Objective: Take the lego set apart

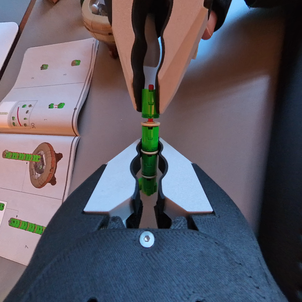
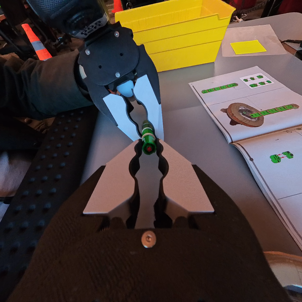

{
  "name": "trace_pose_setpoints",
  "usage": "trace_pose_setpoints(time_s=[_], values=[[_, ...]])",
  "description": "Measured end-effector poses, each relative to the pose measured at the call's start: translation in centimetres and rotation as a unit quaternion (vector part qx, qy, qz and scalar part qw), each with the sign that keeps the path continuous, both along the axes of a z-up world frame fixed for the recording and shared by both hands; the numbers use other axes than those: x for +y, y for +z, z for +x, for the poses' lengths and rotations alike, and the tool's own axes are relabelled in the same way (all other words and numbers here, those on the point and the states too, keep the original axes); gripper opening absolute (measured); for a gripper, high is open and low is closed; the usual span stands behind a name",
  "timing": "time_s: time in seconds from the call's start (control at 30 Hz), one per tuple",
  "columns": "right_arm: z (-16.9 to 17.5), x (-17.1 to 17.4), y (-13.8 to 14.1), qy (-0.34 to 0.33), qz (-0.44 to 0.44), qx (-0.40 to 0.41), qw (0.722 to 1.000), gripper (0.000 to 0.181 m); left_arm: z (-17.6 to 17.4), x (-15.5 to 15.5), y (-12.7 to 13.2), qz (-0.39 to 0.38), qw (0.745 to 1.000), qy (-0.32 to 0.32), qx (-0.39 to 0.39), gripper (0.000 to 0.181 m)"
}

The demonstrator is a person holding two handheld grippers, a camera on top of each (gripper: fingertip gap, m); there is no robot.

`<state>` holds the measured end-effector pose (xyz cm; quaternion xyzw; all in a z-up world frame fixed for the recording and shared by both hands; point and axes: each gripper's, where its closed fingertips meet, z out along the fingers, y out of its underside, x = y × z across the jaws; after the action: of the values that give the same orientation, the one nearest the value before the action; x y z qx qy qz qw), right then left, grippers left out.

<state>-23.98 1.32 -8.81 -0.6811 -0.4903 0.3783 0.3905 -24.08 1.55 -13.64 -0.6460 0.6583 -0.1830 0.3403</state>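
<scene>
A green plastic lego column of stacked round bricks with tan rings between them (image 1: 149,156) runs lengthwise through the left gripper (image 1: 149,143), whose white fingers with wavy black pads are closed on its lower half; the column's base sits back inside the jaws and its upper part sticks out past the fingertips. Directly ahead, the right gripper (image 1: 150,111) faces it tip to tip, clamped on a separate green cylindrical brick section (image 1: 150,103) threaded on a thin red axle (image 1: 150,87). A small gap shows between that section and the topmost tan ring (image 1: 150,123) — the red axle bridges it.

In the right wrist view the right gripper (image 2: 148,147) pinches the green section (image 2: 148,147) end-on, red axle tip at the centre, and the left gripper (image 2: 145,130) holds the column beyond.

The column's long axis lies along both grippers' fingers, pointing from one to the other, above the grey table (image 2: 188,147).

An open instruction booklet (image 1: 49,114) lies left of the left gripper, with a tan round lego base (image 1: 98,27) beyond. A yellow plastic bin (image 2: 178,31) stands past the left gripper.
</scene>
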Motion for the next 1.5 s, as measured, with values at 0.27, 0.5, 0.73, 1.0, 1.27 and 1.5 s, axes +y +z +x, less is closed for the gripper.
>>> trace_pose_setpoints(time_s=[0.27,0.5,0.73,1.0,1.27,1.5], values=[[-0.1,-0.2,0.2,0.003,-0.006,0.003,1.000,0.015,0.1,-0.3,0.1,-0.026,1.000,0.001,-0.008,0.014],[-0.3,0.0,0.1,-0.006,-0.010,0.000,1.000,0.015,0.5,-0.3,0.4,0.003,1.000,-0.001,-0.021,0.026],[-0.7,-0.7,-0.4,0.014,-0.036,0.004,0.999,0.015,0.6,-0.7,-0.4,-0.007,1.000,-0.008,0.001,0.009],[-1.4,-1.2,-1.6,0.034,-0.016,-0.016,0.999,0.014,0.5,-1.2,-0.5,-0.022,1.000,-0.018,0.010,0.008],[-1.1,-1.1,-1.3,0.034,-0.038,0.003,0.999,0.015,0.1,-1.1,-0.7,-0.015,0.999,-0.017,0.023,0.008],[-1.3,-1.2,-1.4,0.036,-0.047,0.007,0.998,0.015,0.0,-1.1,-0.9,-0.017,0.999,-0.019,0.026,0.008]])
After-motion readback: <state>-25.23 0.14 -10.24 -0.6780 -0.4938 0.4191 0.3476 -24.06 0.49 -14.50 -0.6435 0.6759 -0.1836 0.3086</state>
